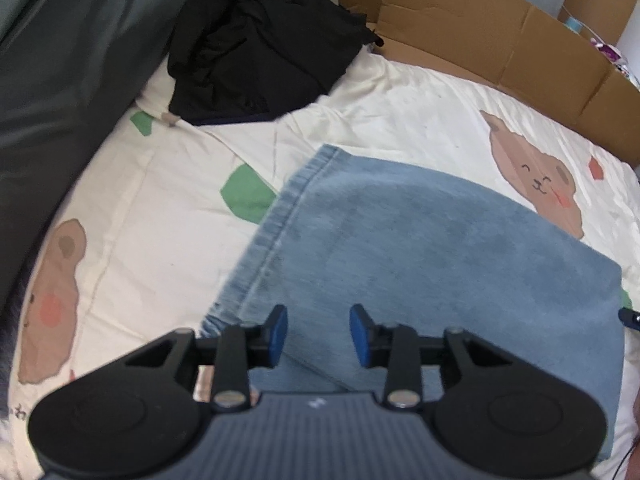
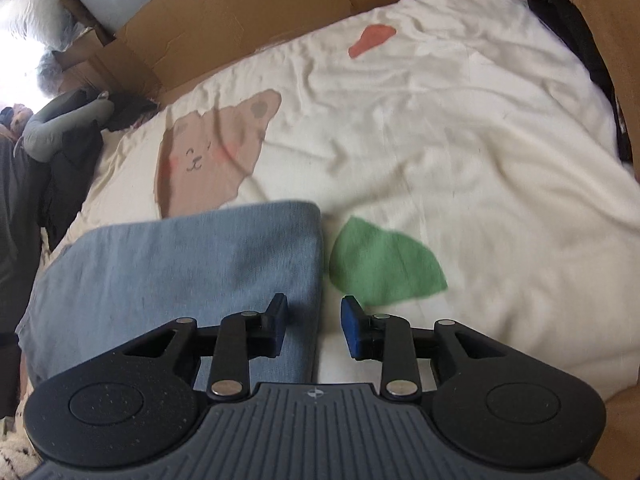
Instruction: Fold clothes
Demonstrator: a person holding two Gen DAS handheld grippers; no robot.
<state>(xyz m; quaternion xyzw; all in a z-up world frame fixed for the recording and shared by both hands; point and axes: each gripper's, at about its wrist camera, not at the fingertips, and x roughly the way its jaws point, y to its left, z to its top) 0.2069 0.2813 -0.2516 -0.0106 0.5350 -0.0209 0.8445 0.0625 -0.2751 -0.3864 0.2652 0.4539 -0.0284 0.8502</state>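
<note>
Folded light-blue jeans (image 1: 420, 248) lie flat on the cream bed sheet (image 1: 168, 208) with bear prints. My left gripper (image 1: 319, 334) is open and empty, just above the near edge of the jeans, hem seam to its left. In the right wrist view the jeans (image 2: 180, 264) lie left of centre with a folded edge on their right. My right gripper (image 2: 314, 326) is open and empty over that right edge, left finger over denim, right finger over the sheet (image 2: 460, 160).
A crumpled black garment (image 1: 260, 56) lies at the far left of the bed beside a dark grey cover (image 1: 60, 80). Cardboard walls (image 1: 520, 48) border the far side; cardboard (image 2: 240, 8) also shows in the right view. Dark clothes and a grey item (image 2: 60, 128) lie at left.
</note>
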